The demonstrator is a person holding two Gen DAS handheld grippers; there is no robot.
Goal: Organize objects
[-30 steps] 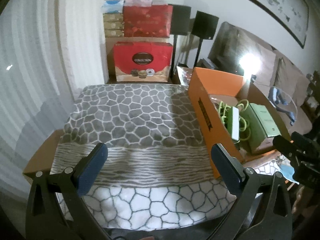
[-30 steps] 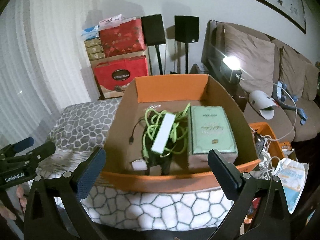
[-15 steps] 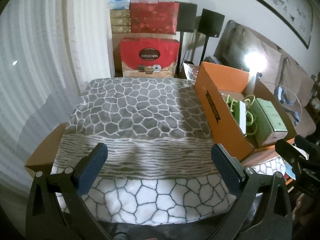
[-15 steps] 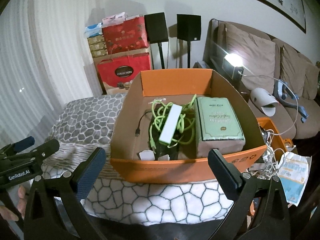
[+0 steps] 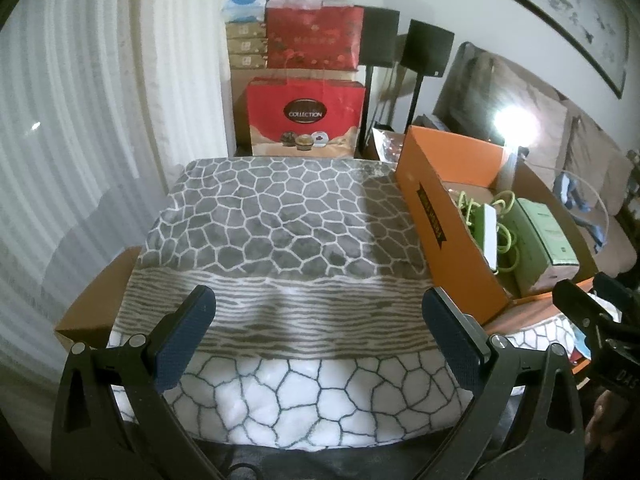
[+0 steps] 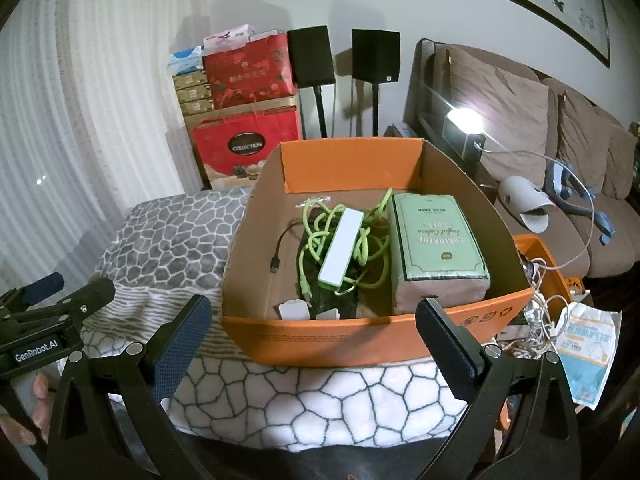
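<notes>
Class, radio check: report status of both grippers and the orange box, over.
Left gripper open, empty, over the patterned blanket. Right gripper open, empty, facing the orange box. Green cable, white power bank, green book inside. Nothing blocking.

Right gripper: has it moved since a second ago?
Yes. The right gripper has pulled back and up: the orange box sits farther beyond its fingers, and the sofa looks smaller.

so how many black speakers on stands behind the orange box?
2. One speaker stands left, next to the red gift bags; the other speaker stands right, nearer the sofa. None looks hidden.
</notes>
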